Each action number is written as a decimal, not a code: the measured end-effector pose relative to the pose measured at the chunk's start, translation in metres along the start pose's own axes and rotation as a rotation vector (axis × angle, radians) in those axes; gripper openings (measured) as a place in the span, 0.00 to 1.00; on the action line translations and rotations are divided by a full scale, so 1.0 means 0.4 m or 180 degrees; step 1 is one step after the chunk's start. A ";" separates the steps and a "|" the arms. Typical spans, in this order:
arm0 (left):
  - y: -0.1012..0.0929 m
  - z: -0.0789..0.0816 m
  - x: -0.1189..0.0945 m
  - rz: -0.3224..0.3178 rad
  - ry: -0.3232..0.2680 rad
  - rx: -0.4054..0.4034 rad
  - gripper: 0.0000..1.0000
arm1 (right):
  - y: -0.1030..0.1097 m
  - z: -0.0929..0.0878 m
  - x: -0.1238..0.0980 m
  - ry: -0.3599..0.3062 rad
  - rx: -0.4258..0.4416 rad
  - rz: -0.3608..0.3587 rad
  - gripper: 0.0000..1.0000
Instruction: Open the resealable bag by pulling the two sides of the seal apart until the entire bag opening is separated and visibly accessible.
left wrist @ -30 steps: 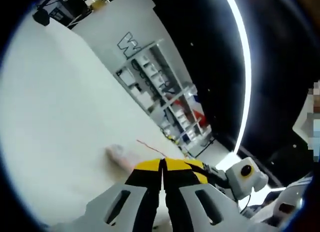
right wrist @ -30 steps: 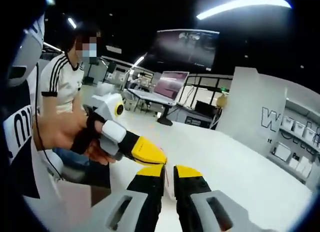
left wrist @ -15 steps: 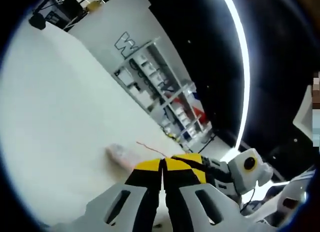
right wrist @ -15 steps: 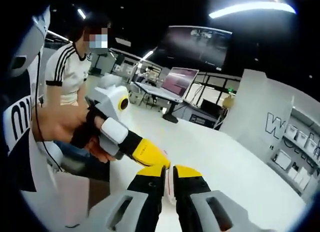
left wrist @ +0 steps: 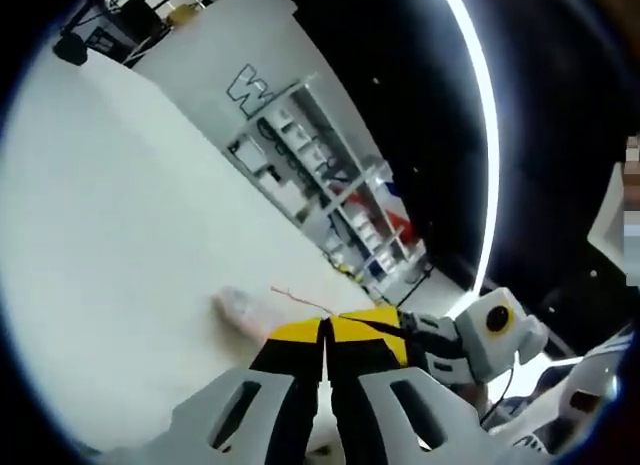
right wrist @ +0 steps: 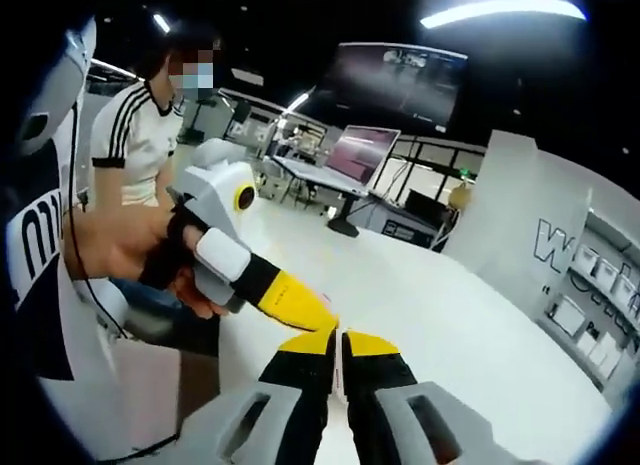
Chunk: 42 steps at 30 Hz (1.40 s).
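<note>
Resealable bag [left wrist: 238,307], clear thin film, lower centre of left gripper view, pinched at its seal by our left gripper [left wrist: 325,330] and right gripper [right wrist: 335,341], both clamped. Likely light, floppy, slippery; grip seal lips, over white tabletop [left wrist: 120,215].

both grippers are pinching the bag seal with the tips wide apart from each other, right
Not quite. Both grippers do pinch the bag seal, but the tips are nearly touching, not wide apart. The right gripper view shows the left gripper meeting the right gripper; the left gripper view shows them side by side too.
</note>
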<state>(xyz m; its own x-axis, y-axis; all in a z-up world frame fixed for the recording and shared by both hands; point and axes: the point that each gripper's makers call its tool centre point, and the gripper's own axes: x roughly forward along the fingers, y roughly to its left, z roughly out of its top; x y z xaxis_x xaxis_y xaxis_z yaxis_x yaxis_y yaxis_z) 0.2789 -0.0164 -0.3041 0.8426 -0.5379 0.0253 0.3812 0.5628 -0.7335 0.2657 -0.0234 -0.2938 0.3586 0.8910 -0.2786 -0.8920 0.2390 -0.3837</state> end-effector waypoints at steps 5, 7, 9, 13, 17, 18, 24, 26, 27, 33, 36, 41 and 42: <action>-0.005 -0.008 -0.002 0.0015 0.0012 0.0041 0.01 | -0.001 -0.003 -0.002 0.0066 -0.0009 0.0056 0.00; -0.005 -0.008 -0.003 0.0022 0.0021 0.0051 0.01 | 0.002 -0.006 -0.002 0.0114 -0.0018 0.0083 0.00; -0.006 -0.015 -0.005 0.0034 0.0036 0.0065 0.01 | 0.003 -0.011 -0.001 0.0187 0.0015 0.0098 0.00; -0.002 -0.036 -0.008 0.0072 0.0123 0.0080 0.01 | -0.001 -0.013 -0.001 0.0234 0.0066 0.0086 0.00; 0.008 -0.048 -0.012 0.0112 0.0162 0.0063 0.01 | -0.006 -0.016 0.000 0.0240 0.0072 0.0048 0.00; 0.009 -0.047 -0.014 0.0111 0.0143 0.0045 0.01 | -0.005 -0.016 0.000 0.0236 0.0075 0.0051 0.00; 0.002 -0.026 -0.012 0.0003 -0.0025 -0.0238 0.04 | 0.003 -0.015 -0.001 0.0219 0.0030 0.0059 0.00; -0.001 -0.024 -0.011 -0.0031 -0.0056 -0.0436 0.11 | 0.002 -0.013 -0.004 0.0203 0.0026 0.0044 0.00; 0.001 -0.023 -0.011 -0.0040 -0.0058 -0.0451 0.12 | 0.002 -0.012 -0.005 0.0196 0.0019 0.0039 0.00; 0.001 -0.020 -0.007 -0.0036 -0.0086 -0.0582 0.10 | 0.003 -0.007 -0.008 0.0171 -0.0018 0.0032 0.00; -0.003 -0.023 -0.006 -0.0039 -0.0081 -0.0579 0.07 | 0.004 -0.007 -0.009 0.0170 -0.0026 0.0039 0.00; -0.007 -0.025 -0.007 -0.0049 -0.0062 -0.0574 0.03 | 0.008 -0.010 -0.008 0.0184 -0.0022 0.0058 0.00; -0.008 -0.025 -0.008 -0.0050 -0.0058 -0.0565 0.02 | 0.008 -0.012 -0.008 0.0187 -0.0016 0.0060 0.00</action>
<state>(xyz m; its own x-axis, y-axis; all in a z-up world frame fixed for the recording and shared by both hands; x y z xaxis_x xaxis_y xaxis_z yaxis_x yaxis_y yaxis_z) 0.2713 -0.0228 -0.3088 0.8445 -0.5333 0.0488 0.3226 0.4339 -0.8412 0.2631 -0.0272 -0.2983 0.3573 0.8711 -0.3370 -0.8974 0.2202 -0.3823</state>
